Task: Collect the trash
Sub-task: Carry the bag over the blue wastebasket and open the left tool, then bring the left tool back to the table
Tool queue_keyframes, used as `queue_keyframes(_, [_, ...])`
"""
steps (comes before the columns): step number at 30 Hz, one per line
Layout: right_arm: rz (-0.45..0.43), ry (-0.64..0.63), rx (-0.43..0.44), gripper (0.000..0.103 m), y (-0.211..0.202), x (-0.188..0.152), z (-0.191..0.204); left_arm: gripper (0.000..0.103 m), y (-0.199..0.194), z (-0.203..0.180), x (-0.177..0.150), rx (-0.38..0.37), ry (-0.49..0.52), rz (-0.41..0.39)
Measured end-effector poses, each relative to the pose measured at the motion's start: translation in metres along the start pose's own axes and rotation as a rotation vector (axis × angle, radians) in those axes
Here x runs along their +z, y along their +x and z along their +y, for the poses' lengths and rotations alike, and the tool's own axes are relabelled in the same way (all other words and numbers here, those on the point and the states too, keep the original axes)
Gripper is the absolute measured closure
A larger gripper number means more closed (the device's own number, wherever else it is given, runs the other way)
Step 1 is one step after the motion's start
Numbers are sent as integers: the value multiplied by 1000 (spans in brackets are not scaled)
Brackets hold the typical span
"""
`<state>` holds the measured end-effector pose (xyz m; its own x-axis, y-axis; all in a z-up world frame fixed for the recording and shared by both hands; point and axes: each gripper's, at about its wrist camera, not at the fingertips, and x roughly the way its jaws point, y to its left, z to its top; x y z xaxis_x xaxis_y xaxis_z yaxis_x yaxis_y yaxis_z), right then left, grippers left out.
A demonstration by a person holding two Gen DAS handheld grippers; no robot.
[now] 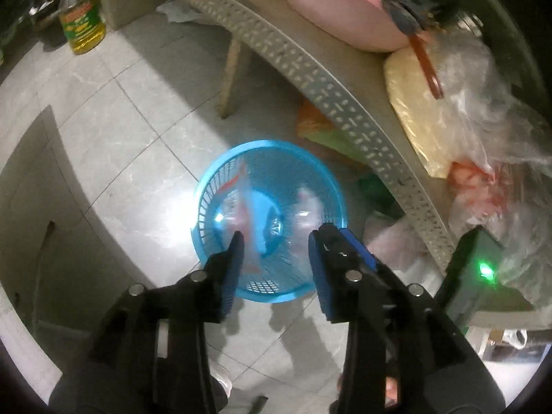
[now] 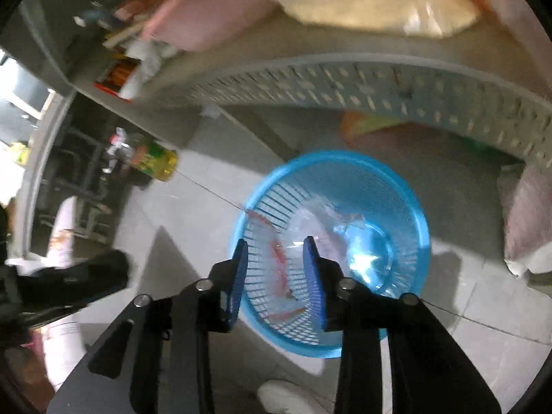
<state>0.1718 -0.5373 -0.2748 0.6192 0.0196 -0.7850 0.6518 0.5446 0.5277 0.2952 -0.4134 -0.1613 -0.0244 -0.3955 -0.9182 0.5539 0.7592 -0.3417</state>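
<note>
Below, both hand-held grippers point down at a blue slatted basket [image 1: 269,220] standing on the pale tiled floor [image 1: 138,110], just beside the perforated edge of the worktop [image 1: 331,79].

L view: left hand-held gripper [image 1: 276,241] w/ jaws apart; blue pads [image 1: 319,262] press on nothing. A clear plastic wrapper w/ red print [image 1: 246,203], blurred, sits in the gap close to the left-side finger and hangs over the basket mouth; touching or free, cannot tell. More crumpled clear plastic [image 1: 307,207] lies inside the basket.

R view: right hand-held gripper [image 2: 276,245] likewise parted, nothing clamped. Same basket [image 2: 407,207] seen through the gap; the red-printed wrapper [image 2: 279,258] lies against the inner slats, clear plastic [image 2: 321,217] near the bottom.

Surroundings:
- worktop carries a pink cushion-like item [image 1: 331,7], a bag of pale yellow stuff [image 1: 414,110] & loose clear bags [image 1: 500,110]
- orange-green bag [image 1: 314,124] on the floor under the worktop, behind the basket
- oil bottle, yellow liquid, green label [image 1: 81,20], on the floor well apart from the basket
- dark device w/ green light [image 1: 484,270] at the R edge of the L view
</note>
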Motion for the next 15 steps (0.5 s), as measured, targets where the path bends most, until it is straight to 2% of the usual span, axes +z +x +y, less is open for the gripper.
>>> queue_keyframes(3, [-3, -12, -9, 66, 1, -8, -3, 62, -6, 1, -2, -9, 2, -7])
queue_keyframes(8, [-30, -49, -25, 58, -25, -21, 5, 54, -40, -3, -9, 14, 39, -79])
queue_keyframes(10, [-50, -78, -37, 55, -42, -27, 11, 50, -55, -3, -13, 3, 37, -108])
queue_keyframes(15, [-111, -168, -82, 40, -95, -45, 33, 49, -110, 1, -38, -69, 33, -202])
